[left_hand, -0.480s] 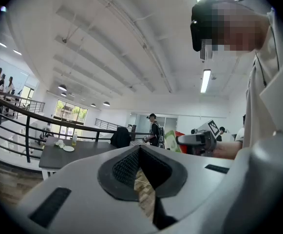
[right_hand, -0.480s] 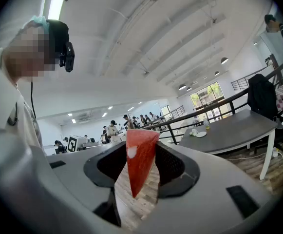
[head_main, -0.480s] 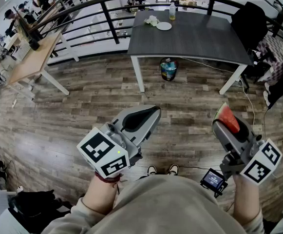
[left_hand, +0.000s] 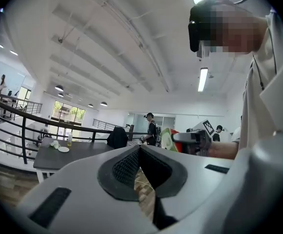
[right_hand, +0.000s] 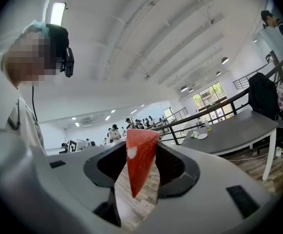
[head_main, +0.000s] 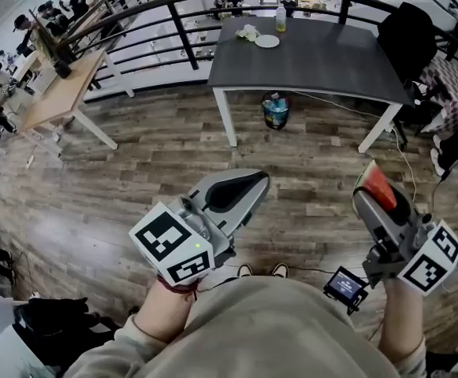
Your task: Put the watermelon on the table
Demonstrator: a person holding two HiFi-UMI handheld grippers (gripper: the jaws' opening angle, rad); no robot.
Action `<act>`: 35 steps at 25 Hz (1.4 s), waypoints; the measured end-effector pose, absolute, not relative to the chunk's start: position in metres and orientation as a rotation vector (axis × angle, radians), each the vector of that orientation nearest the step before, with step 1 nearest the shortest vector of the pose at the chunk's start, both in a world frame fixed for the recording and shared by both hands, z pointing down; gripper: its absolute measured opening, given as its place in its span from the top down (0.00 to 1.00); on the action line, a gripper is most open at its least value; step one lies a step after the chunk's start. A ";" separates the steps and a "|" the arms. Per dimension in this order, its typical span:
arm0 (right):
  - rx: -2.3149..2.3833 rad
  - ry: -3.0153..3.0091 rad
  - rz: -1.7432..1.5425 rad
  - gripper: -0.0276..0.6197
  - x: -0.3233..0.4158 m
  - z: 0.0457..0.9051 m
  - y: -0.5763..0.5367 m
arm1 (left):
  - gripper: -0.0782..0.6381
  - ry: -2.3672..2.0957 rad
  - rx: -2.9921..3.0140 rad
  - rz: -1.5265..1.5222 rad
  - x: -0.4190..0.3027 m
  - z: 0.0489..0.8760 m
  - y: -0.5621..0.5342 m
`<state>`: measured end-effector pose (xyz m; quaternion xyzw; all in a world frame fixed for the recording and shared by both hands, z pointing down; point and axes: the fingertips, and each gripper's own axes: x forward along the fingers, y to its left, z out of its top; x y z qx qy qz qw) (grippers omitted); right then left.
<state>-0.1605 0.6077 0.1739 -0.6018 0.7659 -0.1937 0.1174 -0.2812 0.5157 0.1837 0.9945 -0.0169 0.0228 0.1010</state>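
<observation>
Watermelon (right_hand: 140, 167), a red tapering wedge, is pinched between the wide-set dark ribbed pads (right_hand: 173, 162) of our right gripper (head_main: 373, 198), near right, well apart from the smooth grey table (head_main: 323, 61) far ahead. Our left gripper (head_main: 254, 183) is closed and empty.

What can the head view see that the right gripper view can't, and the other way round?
Only the head view: the blue bin under the table, the person's shoes and a small screen.

Only the right gripper view: the ceiling lights and the camera on the person's head.

Both: the watermelon gripped in the right gripper's jaws, the table with its plate and bottle, and the railing.
</observation>
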 end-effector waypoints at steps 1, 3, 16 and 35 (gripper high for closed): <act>-1.755 2.243 -0.566 0.65 -0.157 0.173 0.610 | 0.88 -0.058 2.940 0.072 -0.279 0.184 0.516; -1.750 2.249 -0.563 0.65 -0.150 0.173 0.613 | 0.88 -0.078 2.942 0.074 -0.272 0.184 0.516; -1.776 2.222 -0.562 0.65 -0.104 0.184 0.643 | 0.88 -0.031 2.966 0.093 -0.216 0.188 0.536; -1.781 2.205 -0.621 0.65 -0.082 0.211 0.610 | 0.88 -0.027 2.943 0.182 -0.194 0.213 0.492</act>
